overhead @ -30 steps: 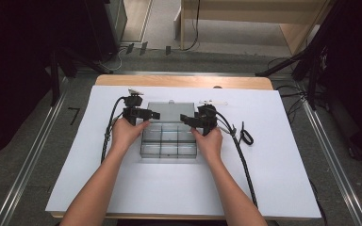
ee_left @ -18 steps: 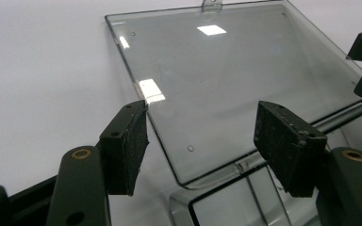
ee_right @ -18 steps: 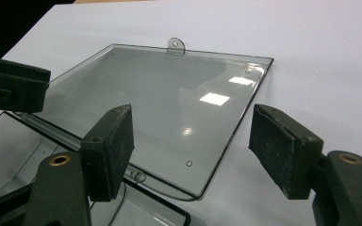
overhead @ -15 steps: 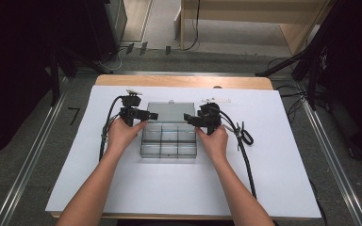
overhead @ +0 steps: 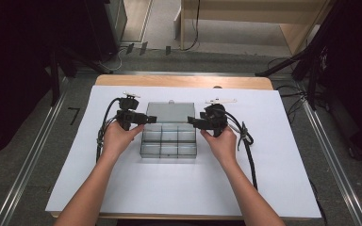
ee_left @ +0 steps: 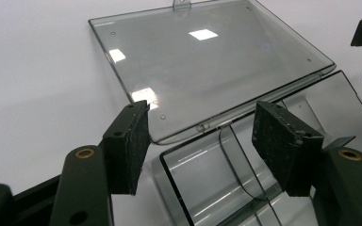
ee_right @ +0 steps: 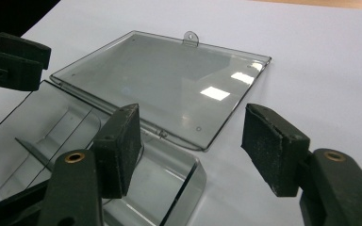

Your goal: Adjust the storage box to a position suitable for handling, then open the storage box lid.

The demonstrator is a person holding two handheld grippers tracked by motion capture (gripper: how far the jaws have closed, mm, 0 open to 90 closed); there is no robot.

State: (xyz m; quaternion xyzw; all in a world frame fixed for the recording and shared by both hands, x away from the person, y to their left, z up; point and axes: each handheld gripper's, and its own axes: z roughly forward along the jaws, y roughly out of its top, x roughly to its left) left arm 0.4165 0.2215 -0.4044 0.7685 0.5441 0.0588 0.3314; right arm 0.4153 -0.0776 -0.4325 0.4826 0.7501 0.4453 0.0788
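Plainly, the clear plastic compartment box [overhead: 168,142] sits open in the middle of the white table cover [overhead: 122,188], its lid [overhead: 171,112] swung flat onto the sheet on the far side, joined to the tray along the far edge. That hinge line runs left to right across the table, and it is what the next move seems to turn on: the lid lies beyond both grippers, farther from the person, so closing it would mean reaching past the hinge and swinging it back toward the body. The left gripper [overhead: 146,118] hovers over the tray's far-left corner and the right gripper [overhead: 192,123] over its far-right corner, about equally near the lid. In each gripper view the jaws stand wide with nothing pressed between the pads [ee_left: 131,143], though both pairs have just been closing a little; only the hinge edge and the tray corner show through the gap.
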